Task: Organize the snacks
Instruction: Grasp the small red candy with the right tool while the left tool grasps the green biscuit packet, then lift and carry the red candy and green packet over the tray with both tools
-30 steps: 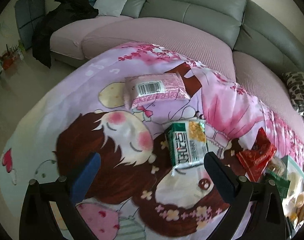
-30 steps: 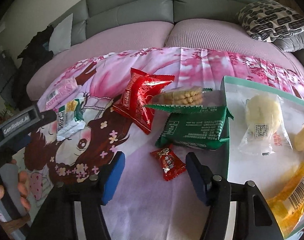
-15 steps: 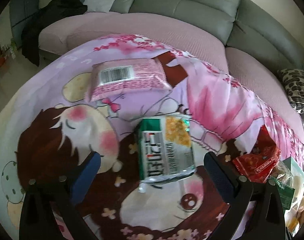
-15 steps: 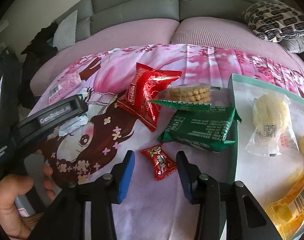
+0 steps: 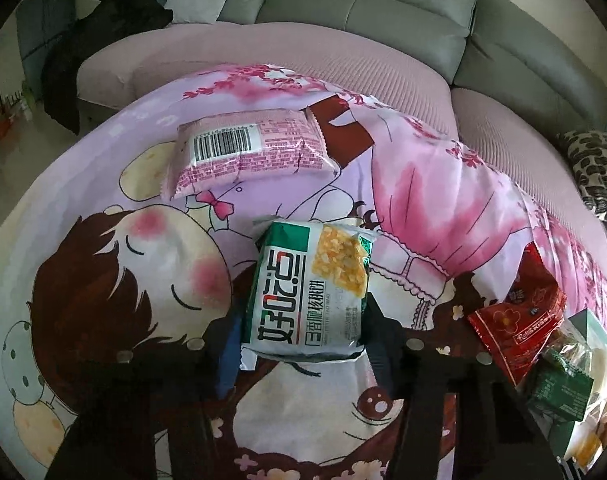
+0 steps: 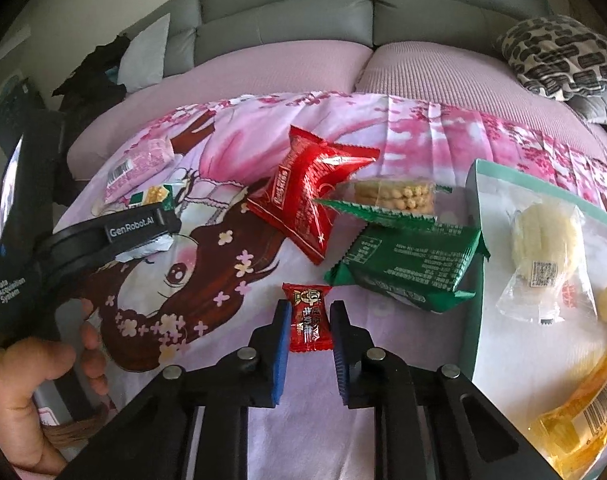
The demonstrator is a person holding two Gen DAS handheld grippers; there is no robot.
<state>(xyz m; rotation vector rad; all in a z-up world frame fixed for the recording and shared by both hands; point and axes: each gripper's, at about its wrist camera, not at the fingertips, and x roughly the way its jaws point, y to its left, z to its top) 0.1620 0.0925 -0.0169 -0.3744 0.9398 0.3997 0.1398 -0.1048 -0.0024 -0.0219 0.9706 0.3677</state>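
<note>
A green and white biscuit packet (image 5: pixel 307 280) lies on the cartoon-print cloth (image 5: pixel 103 260). My left gripper (image 5: pixel 303 320) straddles it; its jaws are closing and the blue pads (image 5: pixel 228 344) touch the packet's two long sides. In the right wrist view my right gripper (image 6: pixel 310 312) is shut on a small red candy packet (image 6: pixel 307 296) that rests on the cloth. The left gripper's body (image 6: pixel 135 228) and the hand (image 6: pixel 31 380) holding it show at the left of that view.
A pink barcode packet (image 5: pixel 247 152) lies farther back. A red packet (image 6: pixel 307 200), a clear biscuit pack (image 6: pixel 395 196) and a dark green packet (image 6: pixel 407 264) lie beside a teal-rimmed tray (image 6: pixel 473 184) holding a white cake (image 6: pixel 543 248) and a yellow packet (image 6: pixel 579 424). A sofa (image 6: pixel 283 68) stands behind.
My left gripper came down and forward over the green and white packet and its wide jaws closed onto its sides. The right jaws narrowed onto the small red candy.
</note>
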